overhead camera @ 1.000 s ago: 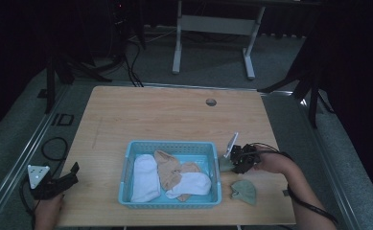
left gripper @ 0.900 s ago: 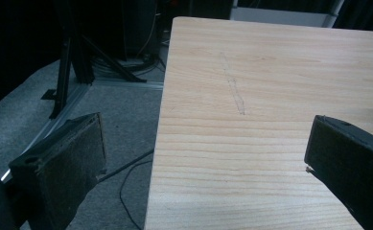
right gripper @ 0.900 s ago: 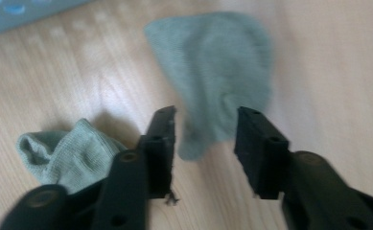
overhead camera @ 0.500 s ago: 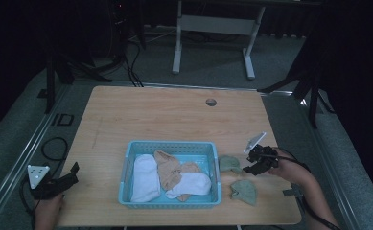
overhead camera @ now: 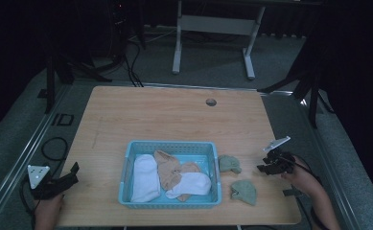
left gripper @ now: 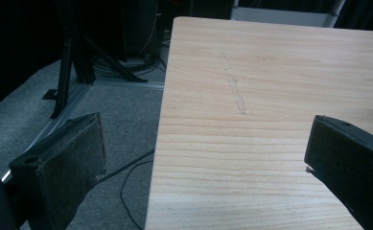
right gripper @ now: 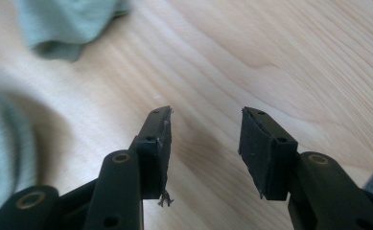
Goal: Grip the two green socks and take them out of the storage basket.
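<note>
Basket (overhead camera: 129,158): white and tan socks inside. Table (overhead camera: 165,115): two green socks (overhead camera: 244,190) out, beside my right gripper (right gripper: 205,124), jaws lately closing, parted, empty. Left gripper (left gripper: 203,158): spread, empty, idle.

bench (overhead camera: 174,120): I see pale wood here, clear grain lines, smooth, a soft matt sheen.
basket (overhead camera: 170,145): light blue plastic, slotted walls, looks slightly glossy to me.
socks in basket (overhead camera: 145,177): white and tan cloth, soft, matt.
green socks (overhead camera: 244,190): I read knitted cloth, dull and fuzzy.
right hand-held gripper (right gripper: 203,139): black matt plastic; pads rough, frayed at one edge.
floor (overhead camera: 213,72): grey carpet, coarse.
</note>
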The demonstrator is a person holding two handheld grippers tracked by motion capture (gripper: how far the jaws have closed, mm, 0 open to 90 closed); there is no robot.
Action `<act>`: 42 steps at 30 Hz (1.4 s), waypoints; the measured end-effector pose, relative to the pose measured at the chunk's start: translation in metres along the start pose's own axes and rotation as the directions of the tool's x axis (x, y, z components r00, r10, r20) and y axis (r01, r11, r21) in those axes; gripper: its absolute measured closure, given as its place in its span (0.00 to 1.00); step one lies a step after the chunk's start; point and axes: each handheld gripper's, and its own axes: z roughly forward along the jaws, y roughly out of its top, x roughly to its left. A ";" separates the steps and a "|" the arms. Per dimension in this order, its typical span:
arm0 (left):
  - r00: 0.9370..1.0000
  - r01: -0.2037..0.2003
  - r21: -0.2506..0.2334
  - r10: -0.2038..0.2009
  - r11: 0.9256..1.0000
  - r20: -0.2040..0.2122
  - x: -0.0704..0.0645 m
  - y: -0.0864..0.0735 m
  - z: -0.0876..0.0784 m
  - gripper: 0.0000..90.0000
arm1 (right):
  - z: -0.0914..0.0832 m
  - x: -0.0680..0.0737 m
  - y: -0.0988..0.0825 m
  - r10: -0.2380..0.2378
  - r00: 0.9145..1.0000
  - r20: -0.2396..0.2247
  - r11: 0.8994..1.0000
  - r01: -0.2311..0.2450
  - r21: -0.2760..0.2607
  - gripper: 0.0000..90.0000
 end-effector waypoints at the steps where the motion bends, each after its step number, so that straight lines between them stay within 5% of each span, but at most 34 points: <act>1: 1.000 0.000 0.000 0.000 1.000 0.000 0.000 0.000 0.000 0.01 | 0.001 -0.001 -0.002 0.020 1.000 0.008 1.000 -0.020 -0.018 0.60; 4: 1.000 0.002 -0.002 -0.002 1.000 -0.001 0.000 0.000 0.000 0.01 | 0.004 -0.004 -0.006 0.091 0.994 0.065 0.994 -0.087 -0.063 0.57; 7: 1.000 0.003 -0.001 -0.003 1.000 0.000 0.000 0.000 0.000 0.01 | 0.006 -0.007 -0.012 0.179 0.978 0.105 0.979 -0.166 -0.122 0.56; 12: 1.000 0.001 -0.001 -0.001 1.000 0.001 0.000 0.000 0.000 0.01 | 0.008 -0.010 -0.023 0.291 0.945 0.148 0.942 -0.256 -0.218 0.54; 20: 1.000 0.001 -0.001 -0.001 1.000 0.000 0.000 0.000 0.000 0.01 | 0.012 -0.007 -0.040 0.420 0.890 0.175 0.878 -0.350 -0.326 0.32; 24: 1.000 0.001 -0.001 -0.001 1.000 0.001 0.000 0.000 0.000 0.01 | 0.013 -0.003 -0.047 0.460 0.870 0.179 0.845 -0.366 -0.391 0.19; 25: 1.000 0.001 -0.001 -0.001 1.000 0.001 0.000 0.000 0.000 0.01 | 0.014 -0.002 -0.049 0.462 0.869 0.177 0.840 -0.366 -0.401 0.16; 26: 1.000 0.001 -0.001 -0.001 1.000 0.001 0.000 0.000 0.000 0.01 | 0.014 0.000 -0.051 0.443 0.879 0.176 0.845 -0.344 -0.409 0.11; 29: 1.000 0.001 0.000 -0.001 1.000 0.001 0.000 0.000 0.000 0.01 | 0.013 0.004 -0.055 0.456 0.868 0.195 0.834 -0.339 -0.436 0.11; 30: 1.000 0.001 0.000 -0.001 1.000 0.002 0.000 0.000 0.000 0.01 | 0.013 0.004 -0.057 0.456 0.873 0.176 0.828 -0.342 -0.444 0.11; 37: 1.000 0.001 -0.001 -0.001 1.000 0.002 0.000 0.000 0.000 0.01 | 0.006 0.009 -0.071 0.482 0.851 0.209 0.768 -0.296 -0.567 0.11; 42: 1.000 0.003 0.000 -0.003 1.000 0.002 0.000 0.000 0.000 0.01 | 0.004 0.011 -0.079 0.516 0.830 0.210 0.712 -0.278 -0.645 0.11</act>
